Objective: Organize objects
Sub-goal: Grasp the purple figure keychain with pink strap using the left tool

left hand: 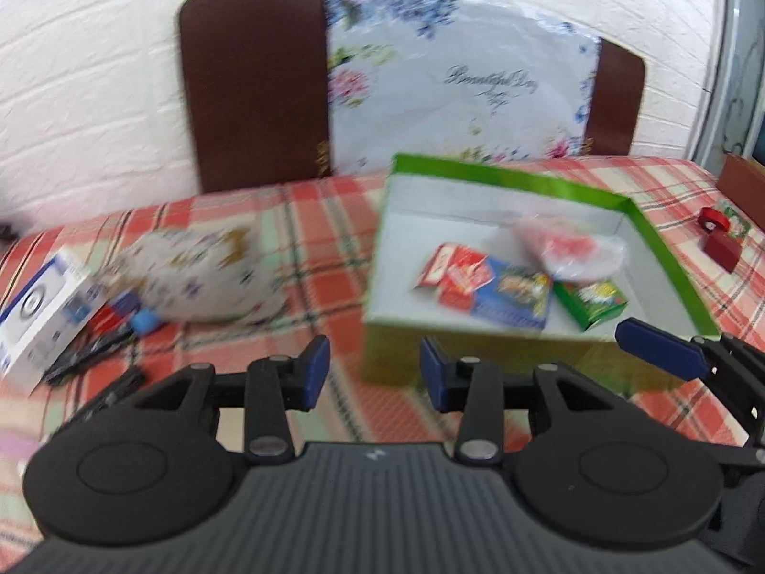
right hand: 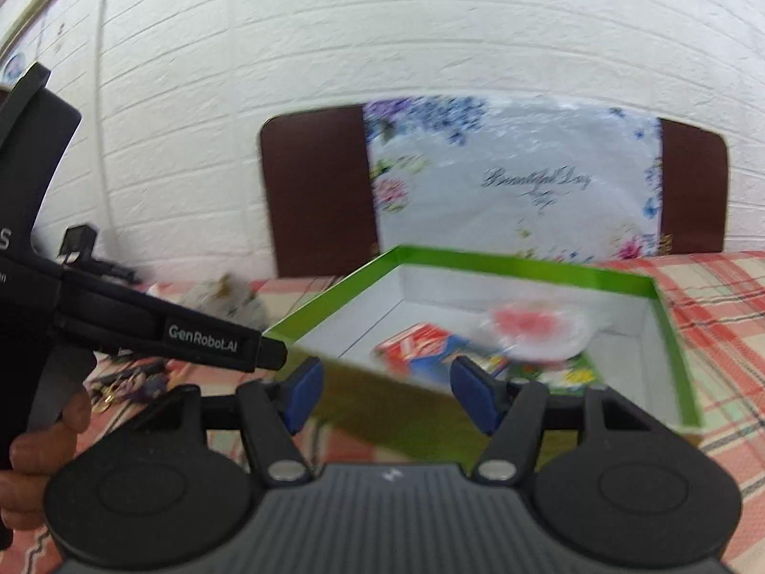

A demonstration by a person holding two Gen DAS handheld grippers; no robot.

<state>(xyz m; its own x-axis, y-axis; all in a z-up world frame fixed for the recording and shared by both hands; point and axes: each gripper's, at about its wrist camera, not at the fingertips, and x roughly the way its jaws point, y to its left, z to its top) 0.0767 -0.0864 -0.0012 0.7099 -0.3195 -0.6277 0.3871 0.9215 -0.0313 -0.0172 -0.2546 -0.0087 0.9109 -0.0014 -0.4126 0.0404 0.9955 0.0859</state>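
A green box (left hand: 526, 179) with a white inside stands open on the plaid cloth (left hand: 306, 248). In it lie a red packet (left hand: 454, 272), a blue packet (left hand: 519, 299), a green packet (left hand: 593, 301) and a clear bag with something red (left hand: 573, 248). My left gripper (left hand: 375, 368) hovers open in front of the box's near left corner, nothing between its pads. My right gripper (right hand: 387, 390) is open too, above the box's near wall (right hand: 382, 411), holding nothing. Left of the box lies a floral pouch (left hand: 201, 272).
A white carton (left hand: 43, 311), a small blue piece (left hand: 143, 320) and dark clutter lie at the far left. Red items (left hand: 717, 239) sit on the cloth to the right. A floral bag (left hand: 454, 91) leans on a brown board (left hand: 253, 86) against the white brick wall.
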